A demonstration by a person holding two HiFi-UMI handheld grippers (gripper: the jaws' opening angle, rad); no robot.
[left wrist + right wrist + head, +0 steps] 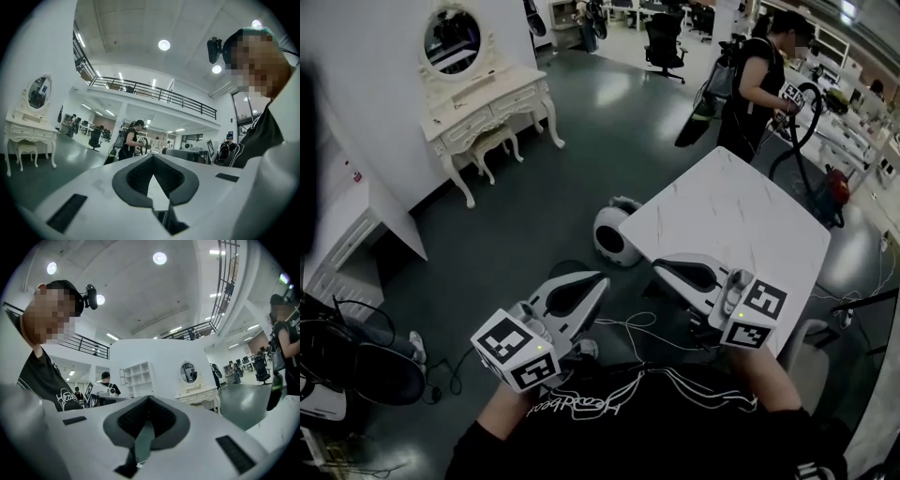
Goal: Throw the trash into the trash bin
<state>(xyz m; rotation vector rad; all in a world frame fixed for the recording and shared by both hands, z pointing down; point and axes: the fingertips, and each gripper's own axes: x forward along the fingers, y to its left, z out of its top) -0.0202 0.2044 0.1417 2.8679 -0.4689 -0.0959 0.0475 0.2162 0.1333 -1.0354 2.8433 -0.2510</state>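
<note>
A white marble-patterned table (741, 220) stands right of centre on the dark glossy floor (553, 197). At the far left, against the wall, is an ornate white dressing table (487, 105) with an oval mirror (452, 39) on top and a small stool (495, 141) tucked beneath it. A person in dark clothes (757, 84) stands beyond the table's far corner, with a black office chair (666, 42) farther back. White cables (633, 323) trail over the floor by the table's near-left edge.

Left gripper (600, 279), right gripper (662, 270) level, jaws together; bin (615, 231) beside marble table (741, 220).
</note>
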